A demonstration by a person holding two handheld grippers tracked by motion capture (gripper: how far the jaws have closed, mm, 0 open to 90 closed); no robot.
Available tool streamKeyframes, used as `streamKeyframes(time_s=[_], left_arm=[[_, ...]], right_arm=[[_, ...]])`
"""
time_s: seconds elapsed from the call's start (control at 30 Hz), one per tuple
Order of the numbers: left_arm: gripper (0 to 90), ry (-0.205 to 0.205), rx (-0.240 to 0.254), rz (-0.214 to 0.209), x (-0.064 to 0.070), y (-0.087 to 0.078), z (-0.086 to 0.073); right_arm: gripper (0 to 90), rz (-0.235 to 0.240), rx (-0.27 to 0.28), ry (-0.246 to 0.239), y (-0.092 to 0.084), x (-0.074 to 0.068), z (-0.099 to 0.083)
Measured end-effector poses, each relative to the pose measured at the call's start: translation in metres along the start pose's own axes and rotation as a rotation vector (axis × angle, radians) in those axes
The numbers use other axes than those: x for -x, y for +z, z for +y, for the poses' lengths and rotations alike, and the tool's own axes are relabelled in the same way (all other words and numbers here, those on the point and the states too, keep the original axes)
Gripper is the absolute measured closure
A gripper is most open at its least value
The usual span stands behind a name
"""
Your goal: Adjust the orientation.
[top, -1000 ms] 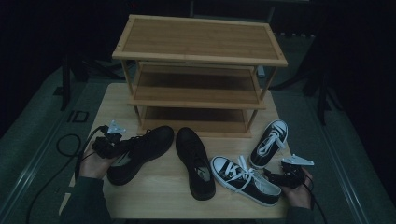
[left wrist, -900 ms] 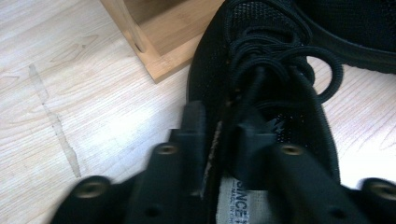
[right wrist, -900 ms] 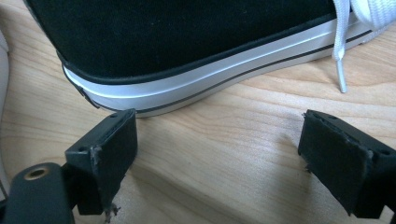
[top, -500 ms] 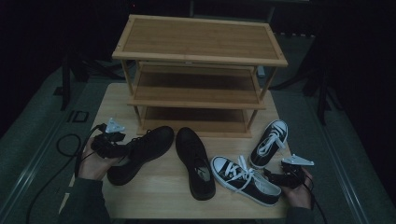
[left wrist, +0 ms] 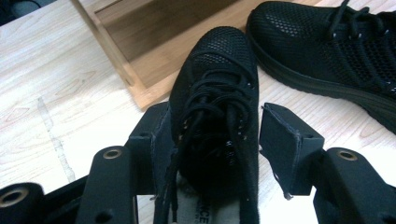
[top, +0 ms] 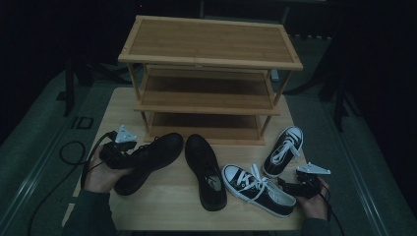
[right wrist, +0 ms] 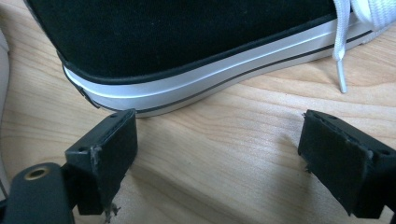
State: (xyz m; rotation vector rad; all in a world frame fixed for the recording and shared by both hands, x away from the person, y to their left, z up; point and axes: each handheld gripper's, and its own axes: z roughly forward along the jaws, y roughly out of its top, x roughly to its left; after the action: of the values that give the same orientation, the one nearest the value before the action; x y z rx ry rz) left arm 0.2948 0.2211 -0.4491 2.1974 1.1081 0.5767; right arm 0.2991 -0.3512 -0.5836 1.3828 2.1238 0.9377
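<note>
The left gripper (left wrist: 212, 140) has just been opening around the black mesh shoe (left wrist: 215, 93) near the table's (top: 172, 206) left edge; the right gripper (right wrist: 217, 154) stands apart beside the black canvas sneaker (right wrist: 187, 37).

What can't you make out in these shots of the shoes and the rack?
- Insole print of the black mesh shoe, left gripper view: cut off by the bottom edge, laces cover it.
- Canvas sneaker, right gripper view: toe and laces run past the frame.
- Shoe rack bottom shelf, high view: in deep shadow.
</note>
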Motion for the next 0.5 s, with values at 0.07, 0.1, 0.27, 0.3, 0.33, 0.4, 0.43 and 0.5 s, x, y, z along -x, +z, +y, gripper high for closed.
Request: streamKeyframes(time_s=[0.07, 0.1, 0.27, 0.3, 0.33, 0.4, 0.43, 0.5], left_arm=[[43.8, 0.007, 0.002, -0.004, 0.004, -0.001, 0.002], [43.8, 0.01, 0.003, -0.006, 0.005, -0.001, 0.003], [42.5, 0.027, 0.013, -0.009, 0.012, -0.005, 0.007], [42.4, 0.029, 0.016, -0.011, 0.013, -0.005, 0.008], [42.2, 0.031, 0.018, -0.012, 0.014, -0.006, 0.009], [42.1, 0.034, 0.023, -0.014, 0.017, -0.007, 0.01], [42.1, 0.039, 0.02, -0.016, 0.018, -0.008, 0.01], [42.1, 0.038, 0.022, -0.021, 0.02, -0.008, 0.011]], right_arm=[[11.7, 0.0, 0.0, 0.0, 0.0, 0.0, 0.0], [11.7, 0.0, 0.0, 0.0, 0.0, 0.0, 0.0], [11.8, 0.0, 0.0, 0.0, 0.0, 0.0, 0.0], [11.7, 0.0, 0.0, 0.0, 0.0, 0.0, 0.0], [11.7, 0.001, 0.0, 0.0, 0.0, 0.0, 0.0], [11.7, 0.001, 0.0, -0.001, 0.0, 0.0, 0.0], [11.8, 0.001, 0.0, -0.001, 0.0, 0.0, 0.0], [11.7, 0.002, 0.0, -0.001, 0.0, 0.0, 0.0]])
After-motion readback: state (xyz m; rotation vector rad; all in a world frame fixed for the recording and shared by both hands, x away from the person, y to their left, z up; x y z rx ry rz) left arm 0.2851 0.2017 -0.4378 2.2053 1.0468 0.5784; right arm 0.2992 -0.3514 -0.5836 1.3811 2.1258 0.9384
